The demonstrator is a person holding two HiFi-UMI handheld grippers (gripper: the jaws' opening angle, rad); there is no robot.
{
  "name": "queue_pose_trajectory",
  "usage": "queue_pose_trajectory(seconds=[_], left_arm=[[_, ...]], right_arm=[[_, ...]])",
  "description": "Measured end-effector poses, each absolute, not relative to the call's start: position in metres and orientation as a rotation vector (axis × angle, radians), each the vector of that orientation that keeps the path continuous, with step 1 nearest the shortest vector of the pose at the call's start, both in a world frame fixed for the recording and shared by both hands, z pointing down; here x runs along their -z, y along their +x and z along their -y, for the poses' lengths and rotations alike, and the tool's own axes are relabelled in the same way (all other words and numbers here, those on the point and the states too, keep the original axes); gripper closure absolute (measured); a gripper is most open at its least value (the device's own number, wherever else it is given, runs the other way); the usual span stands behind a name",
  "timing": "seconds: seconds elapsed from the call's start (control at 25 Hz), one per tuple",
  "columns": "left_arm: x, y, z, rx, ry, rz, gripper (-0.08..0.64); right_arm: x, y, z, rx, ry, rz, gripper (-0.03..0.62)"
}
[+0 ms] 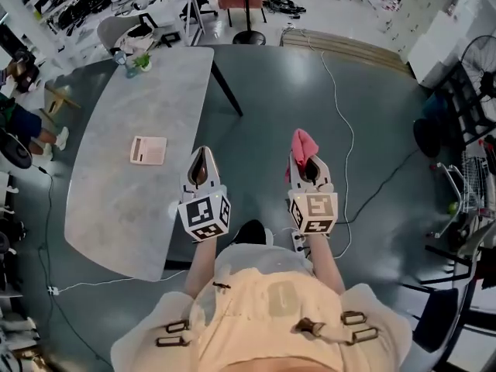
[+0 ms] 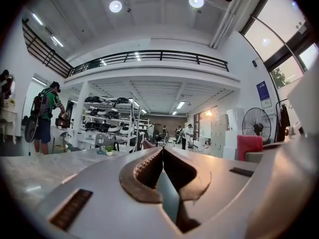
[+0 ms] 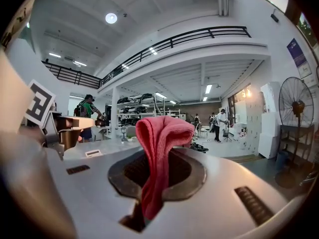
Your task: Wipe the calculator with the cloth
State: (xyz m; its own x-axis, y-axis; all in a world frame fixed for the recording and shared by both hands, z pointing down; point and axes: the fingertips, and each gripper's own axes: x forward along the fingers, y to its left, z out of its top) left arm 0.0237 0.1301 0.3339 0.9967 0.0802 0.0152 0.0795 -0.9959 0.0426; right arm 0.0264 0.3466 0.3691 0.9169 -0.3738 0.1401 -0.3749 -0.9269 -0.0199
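Hovering by grey table bearing calculator: left gripper together, empty; right gripper clamped on pink cloth.

The left gripper points level into a big hall. Its two jaws are pressed together at the tips and nothing is between them. To the left of the jaws lies a grey stone table, and a small plant stands at its far end. Behind the table, a person with a backpack stands near shelves full of dark things. A black railing runs along the upper floor. On the right stands a fan.
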Motion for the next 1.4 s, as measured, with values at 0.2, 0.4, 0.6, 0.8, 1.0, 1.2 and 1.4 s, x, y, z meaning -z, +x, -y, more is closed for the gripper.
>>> queue_pose_trajectory(seconds=[0.2,0.4,0.6,0.8,1.0,1.2,1.4], left_arm=[[-0.342,0.042,-0.128,-0.067,3.107,-0.088,0.538],[-0.335,0.066,-0.129,-0.036,3.122,-0.1,0.538],[-0.34,0.092,-0.113,-0.021,3.117,-0.011,0.538],[-0.34,0.12,-0.055,-0.048,3.096,0.183,0.538],[-0.346,0.146,0.022,-0.048,3.078,0.447,0.538],[-0.345,0.15,0.094,-0.019,3.004,0.761,0.538],[-0.345,0.141,0.161,0.018,2.897,0.993,0.538]], right_arm=[[-0.378,0.045,-0.346,-0.25,3.084,0.618,0.546],[-0.379,0.068,-0.343,-0.258,3.081,0.638,0.546],[-0.378,0.107,-0.323,-0.221,3.034,0.74,0.546],[-0.361,0.161,-0.262,-0.169,2.894,0.927,0.546],[-0.352,0.228,-0.197,-0.084,2.766,1.086,0.546],[-0.346,0.278,-0.108,-0.032,2.649,1.333,0.546],[-0.337,0.293,-0.005,0.009,2.495,1.563,0.546]])
